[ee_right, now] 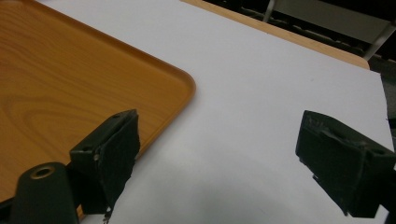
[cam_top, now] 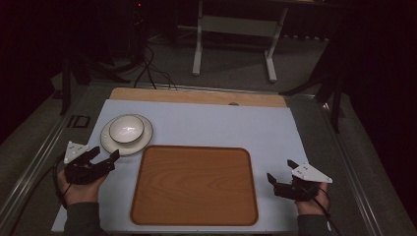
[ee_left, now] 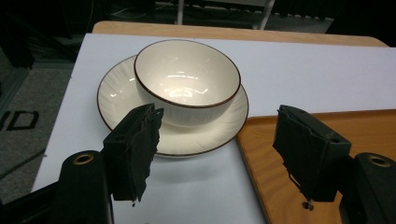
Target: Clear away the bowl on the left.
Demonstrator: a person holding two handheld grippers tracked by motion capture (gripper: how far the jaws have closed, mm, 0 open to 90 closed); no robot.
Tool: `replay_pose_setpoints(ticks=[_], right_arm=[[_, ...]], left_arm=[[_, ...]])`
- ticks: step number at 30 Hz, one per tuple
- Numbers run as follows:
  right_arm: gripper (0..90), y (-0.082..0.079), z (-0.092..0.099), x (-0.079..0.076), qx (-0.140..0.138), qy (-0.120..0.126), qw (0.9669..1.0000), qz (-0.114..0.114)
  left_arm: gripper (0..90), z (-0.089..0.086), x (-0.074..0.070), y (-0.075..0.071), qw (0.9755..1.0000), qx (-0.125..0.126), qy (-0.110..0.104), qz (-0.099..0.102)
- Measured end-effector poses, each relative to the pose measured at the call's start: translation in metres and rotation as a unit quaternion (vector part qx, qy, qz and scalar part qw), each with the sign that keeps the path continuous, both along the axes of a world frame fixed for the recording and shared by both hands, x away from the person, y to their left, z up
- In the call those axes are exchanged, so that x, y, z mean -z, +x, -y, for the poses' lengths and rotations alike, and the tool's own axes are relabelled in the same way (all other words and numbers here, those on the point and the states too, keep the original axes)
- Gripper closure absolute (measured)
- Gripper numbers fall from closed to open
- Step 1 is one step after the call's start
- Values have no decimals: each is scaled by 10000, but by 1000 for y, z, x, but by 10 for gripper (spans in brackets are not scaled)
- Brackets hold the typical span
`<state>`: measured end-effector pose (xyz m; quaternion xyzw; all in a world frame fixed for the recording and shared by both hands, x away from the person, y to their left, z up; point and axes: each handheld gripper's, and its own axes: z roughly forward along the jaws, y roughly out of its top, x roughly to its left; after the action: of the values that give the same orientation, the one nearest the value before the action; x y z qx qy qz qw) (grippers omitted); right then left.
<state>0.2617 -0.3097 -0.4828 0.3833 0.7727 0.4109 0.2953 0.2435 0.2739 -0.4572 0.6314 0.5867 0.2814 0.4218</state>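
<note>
High view: nearest the camera, two hands come in from the bottom edge. The left tool sits at the worktop's left edge, jaws spread wide with nothing between them, aimed up at the bowl. That bowl stands in the plate at the far left of the white mat, just off the tray's far left corner. The tray lies bare in the middle, its near rim close to the mat's near edge. The right tool rests by the tray's right rim, jaws wide and empty, open mat around it.

Left gripper view: both black jaws rise up front, far apart. The bowl sits just beyond the left jaw, upright in the plate. The plate's near rim lies close to the tray, whose corner runs under the right jaw. Clear mat lies between the jaws.

Right gripper view: jaws wide again, nothing held. The left jaw hangs over the tray's rounded corner; bare mat stretches ahead to the wooden worktop edge beyond.
</note>
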Motion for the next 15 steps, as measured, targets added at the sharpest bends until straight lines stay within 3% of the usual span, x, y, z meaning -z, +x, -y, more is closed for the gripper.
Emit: replay_pose_setpoints(ticks=[15], right_arm=[[122, -1, -1, -1, -14, 5, 10000, 16]], left_arm=[[289, -7, -8, 14, 9999, -2, -32, 136]])
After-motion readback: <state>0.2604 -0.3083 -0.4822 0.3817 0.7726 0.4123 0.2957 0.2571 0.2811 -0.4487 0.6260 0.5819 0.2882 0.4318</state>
